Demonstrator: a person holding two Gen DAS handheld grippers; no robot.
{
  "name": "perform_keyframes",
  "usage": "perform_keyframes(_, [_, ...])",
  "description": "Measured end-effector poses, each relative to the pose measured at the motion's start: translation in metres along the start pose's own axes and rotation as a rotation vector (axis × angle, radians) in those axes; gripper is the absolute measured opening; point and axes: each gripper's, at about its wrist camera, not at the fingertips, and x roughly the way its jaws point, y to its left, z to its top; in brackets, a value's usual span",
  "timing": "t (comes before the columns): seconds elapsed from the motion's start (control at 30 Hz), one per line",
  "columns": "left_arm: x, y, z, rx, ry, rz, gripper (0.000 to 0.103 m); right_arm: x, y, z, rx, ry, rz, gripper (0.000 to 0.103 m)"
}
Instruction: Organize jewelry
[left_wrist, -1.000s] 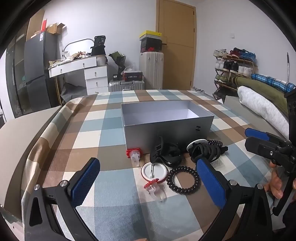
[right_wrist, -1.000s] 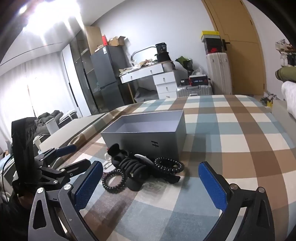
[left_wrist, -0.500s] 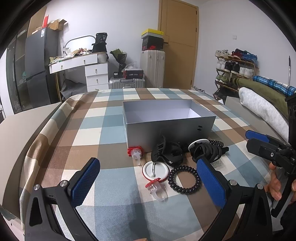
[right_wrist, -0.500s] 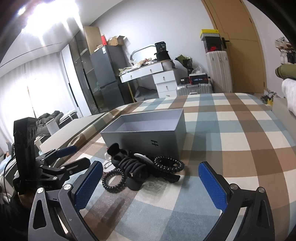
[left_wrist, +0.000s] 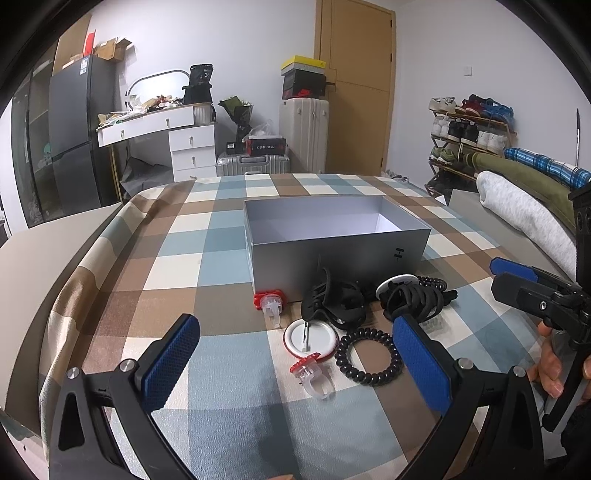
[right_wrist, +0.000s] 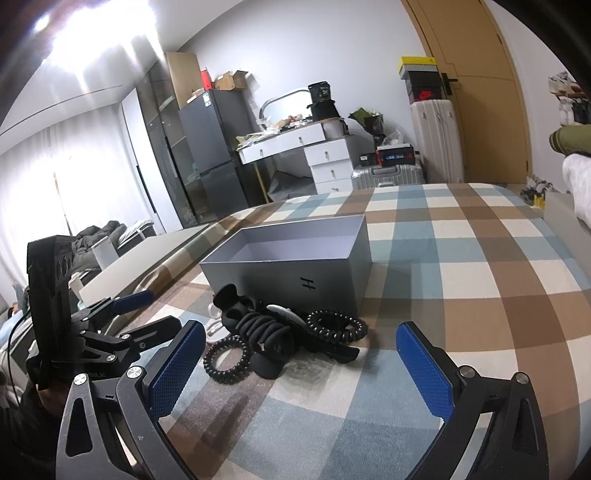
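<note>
Surface: we see a blue, brown and cream checked cloth covering it; everything below lies on this cloth.
Grey box: open-topped and empty as far as we can see, it stands upright at the middle of the surface, with a small black mark on its near wall.
Left gripper: we see its blue-padded fingers spread wide with nothing between them, held low over the near edge of the cloth; in the right wrist view it appears at the left, likewise spread.
Right gripper: its fingers are spread wide and hold nothing; in the left wrist view it enters from the right, gripped by a hand.
Black hair claws: two lie just in front of the box's near wall, touching one another in a heap.
Black coil hair ties: one lies flat nearest us, just beside the badge; a second rests by the box's near corner.
Round white badge: it lies face down, its pin showing, between the claws and the near ring.
Red-topped plastic rings: one lies on its side closest to us; the other sits against the box's near left corner.
</note>
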Motion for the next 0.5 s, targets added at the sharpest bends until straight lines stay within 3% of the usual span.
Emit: perform_keyframes(0.5, [0.0002,-0.0002,-0.0006,0.003,0.002,-0.001,0.102,-0.0002,0.0012,-0.0003,0.006,0.006,-0.001,0.103])
